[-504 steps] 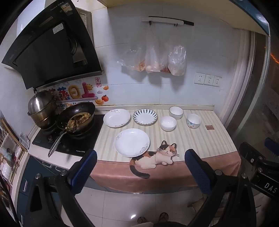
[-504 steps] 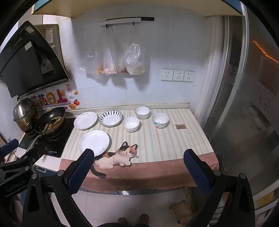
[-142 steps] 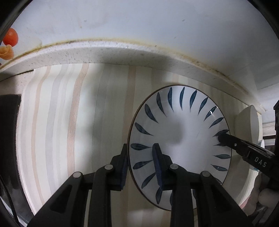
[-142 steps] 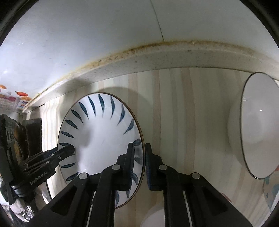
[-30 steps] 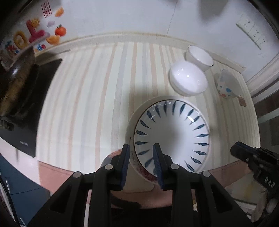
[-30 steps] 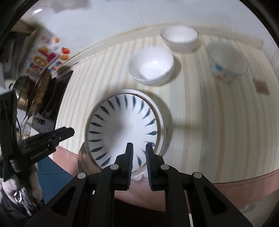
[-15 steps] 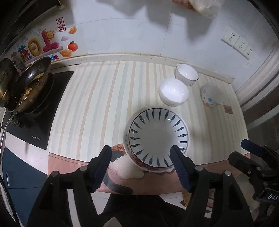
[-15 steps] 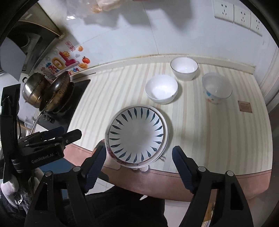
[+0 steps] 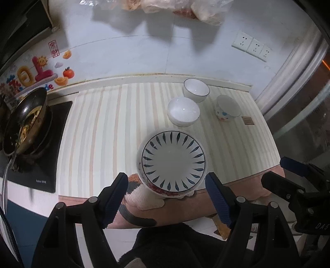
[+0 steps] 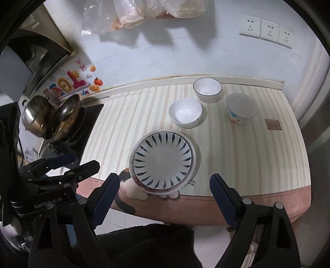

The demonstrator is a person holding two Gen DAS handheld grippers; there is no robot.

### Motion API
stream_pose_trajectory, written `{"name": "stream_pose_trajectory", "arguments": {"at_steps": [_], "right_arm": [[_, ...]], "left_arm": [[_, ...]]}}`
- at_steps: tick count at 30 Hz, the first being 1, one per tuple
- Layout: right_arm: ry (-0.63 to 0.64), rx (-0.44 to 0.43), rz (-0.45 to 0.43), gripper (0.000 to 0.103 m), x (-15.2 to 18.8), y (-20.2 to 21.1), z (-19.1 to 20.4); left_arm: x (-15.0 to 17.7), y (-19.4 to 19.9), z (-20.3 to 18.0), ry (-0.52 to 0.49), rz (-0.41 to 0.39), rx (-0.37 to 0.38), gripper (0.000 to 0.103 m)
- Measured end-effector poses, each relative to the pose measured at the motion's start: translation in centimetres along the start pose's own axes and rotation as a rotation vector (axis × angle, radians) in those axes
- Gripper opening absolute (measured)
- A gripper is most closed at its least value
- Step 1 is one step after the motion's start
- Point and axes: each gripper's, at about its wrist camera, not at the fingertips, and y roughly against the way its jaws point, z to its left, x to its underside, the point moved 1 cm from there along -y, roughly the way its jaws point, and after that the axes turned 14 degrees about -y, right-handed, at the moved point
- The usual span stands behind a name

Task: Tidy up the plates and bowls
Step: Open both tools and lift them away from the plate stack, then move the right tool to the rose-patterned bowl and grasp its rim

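Observation:
A plate with blue leaf marks (image 9: 173, 160) lies on top of a stack of white plates (image 9: 139, 156) at the counter's front edge; the stack also shows in the right wrist view (image 10: 163, 161). Three bowls stand behind it: a plain white bowl (image 9: 183, 111), a blue-rimmed bowl (image 9: 196, 90) and a patterned bowl (image 9: 228, 108). My left gripper (image 9: 167, 198) is open and empty, held back above the stack. My right gripper (image 10: 165, 195) is open and empty too, also above and in front of the stack.
A wok with food (image 9: 25, 121) sits on the black cooktop (image 9: 51, 156) at the left, with a steel pot (image 10: 34, 117) beside it. Plastic bags (image 10: 132, 14) hang on the wall. A striped cloth (image 9: 99, 132) covers the counter.
Both grippers have opened, let go of the blue-patterned plate on the stack, and pulled back and up from the counter.

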Motion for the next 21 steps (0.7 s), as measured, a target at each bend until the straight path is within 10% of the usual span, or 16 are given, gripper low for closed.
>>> {"name": "stream_pose_trajectory", "arguments": {"at_steps": [11, 21], "right_arm": [[-0.124, -0.132, 0.017, 0.092, -3.3, -1.9, -2.8], [-0.122, -0.145, 0.133, 0.092, -13.0, -15.4, -8.1]], "left_arm": [[-5.6, -4.0, 0.5, -0.049, -0.036, -0.016, 0.076], [-12.3, -21.2, 2.6, 0.023, 0.207, -0.009, 0.076]]}}
